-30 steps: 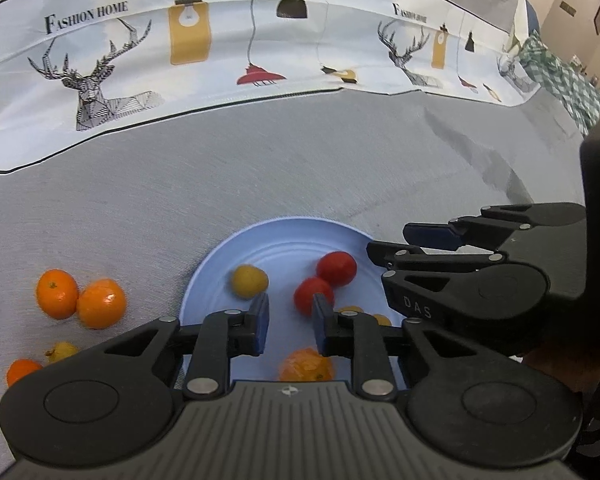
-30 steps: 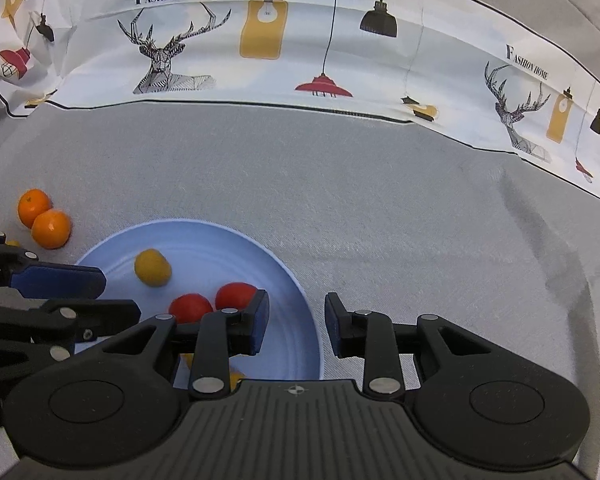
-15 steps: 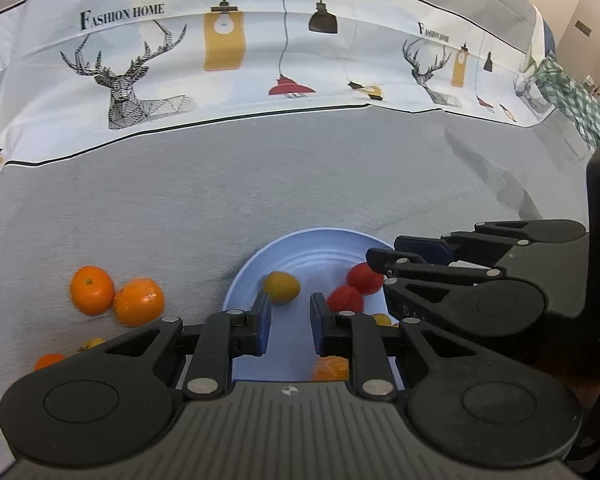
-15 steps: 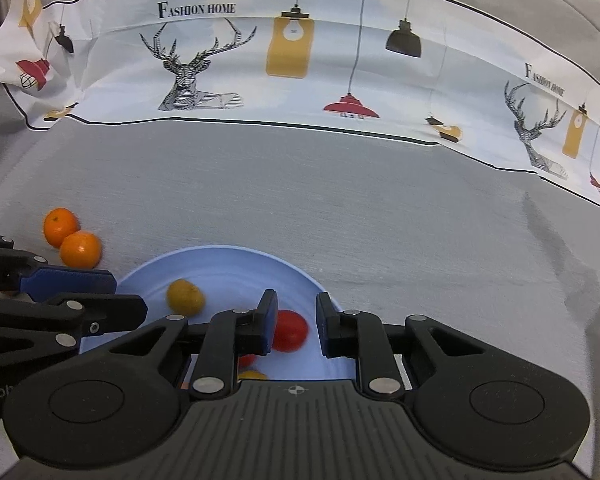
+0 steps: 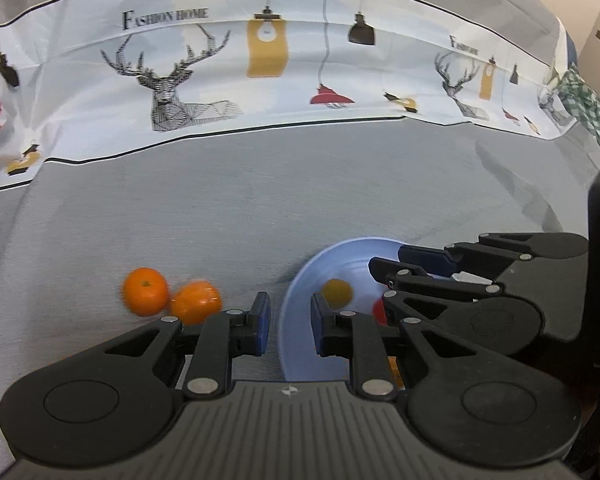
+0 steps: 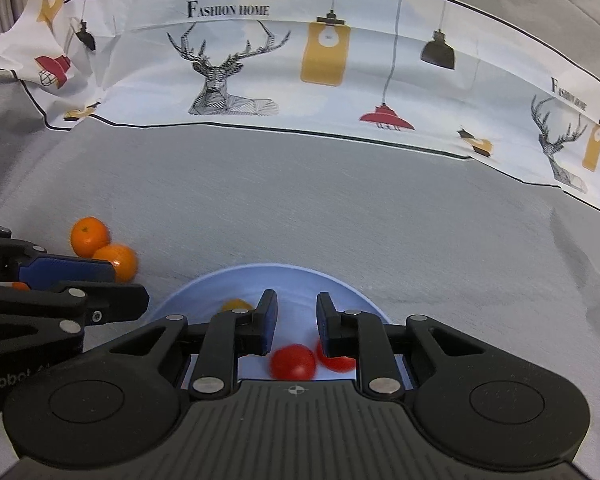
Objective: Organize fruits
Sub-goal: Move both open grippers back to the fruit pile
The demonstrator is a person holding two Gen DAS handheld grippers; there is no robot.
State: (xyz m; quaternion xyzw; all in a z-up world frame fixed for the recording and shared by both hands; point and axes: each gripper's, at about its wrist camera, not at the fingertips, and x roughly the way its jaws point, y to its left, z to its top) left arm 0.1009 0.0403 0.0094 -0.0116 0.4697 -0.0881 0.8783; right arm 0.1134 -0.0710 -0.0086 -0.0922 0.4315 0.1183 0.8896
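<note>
The left gripper [image 5: 287,322] is hovering with its fingers apart and holding nothing, straddling the left rim of the light blue plate [image 5: 296,320] on the grey-clothed counter [image 5: 300,208]. Two oranges [image 5: 146,291] [image 5: 196,302] are lying touching each other on the cloth just left of it. The right gripper [image 6: 297,322] is hanging over the plate's near part, fingers also parted and empty, with two red tomatoes [image 6: 293,362] [image 6: 336,362] sitting side by side below them. A yellow fruit [image 5: 337,291] is resting on the plate farther left. A deer-printed cloth [image 6: 300,64] is lying along the far edge.
</note>
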